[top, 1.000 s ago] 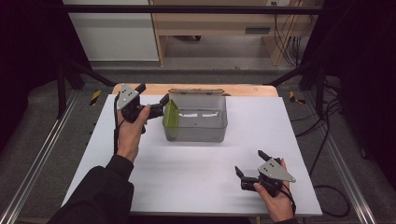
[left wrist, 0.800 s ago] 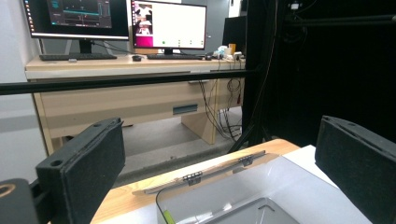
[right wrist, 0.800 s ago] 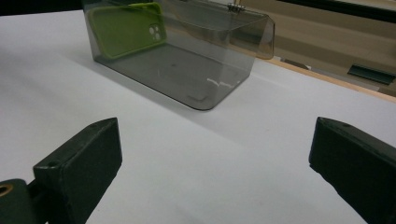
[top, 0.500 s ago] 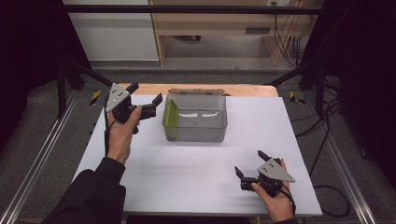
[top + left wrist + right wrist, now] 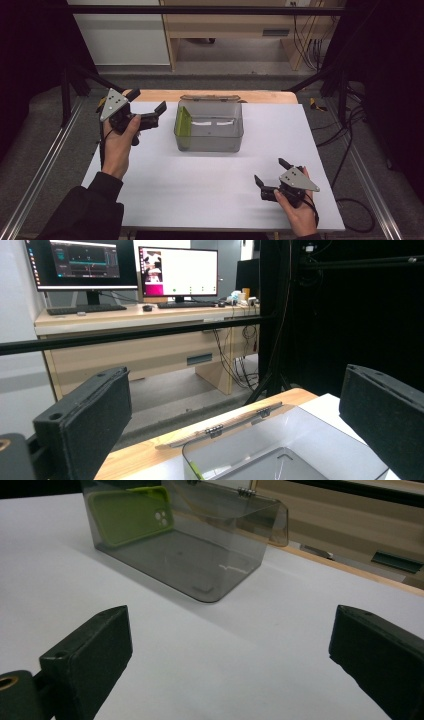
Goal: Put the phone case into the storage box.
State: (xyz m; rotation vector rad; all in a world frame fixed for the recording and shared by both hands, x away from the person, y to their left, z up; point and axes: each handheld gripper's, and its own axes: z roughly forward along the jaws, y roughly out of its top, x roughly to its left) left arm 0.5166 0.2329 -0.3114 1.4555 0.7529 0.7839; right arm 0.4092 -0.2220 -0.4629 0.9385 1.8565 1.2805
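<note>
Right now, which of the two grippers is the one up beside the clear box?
The left gripper, open and raised beside the clear box at the end where the green phone case stands. The right gripper, also open, sits near the table's front edge.

no readable text, monitor screens too blurred

Wooden desk (image 5: 140,335) with two monitors (image 5: 177,271); grey floor (image 5: 240,67); dark surroundings.

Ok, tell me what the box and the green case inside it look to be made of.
Box: seemingly smoke-tinted clear plastic, glossy; the case and table show through its walls, and light glints on its floor. Case: probably soft matte silicone or rubber; lime green, even and unshiny, with rounded camera cutouts.
</note>
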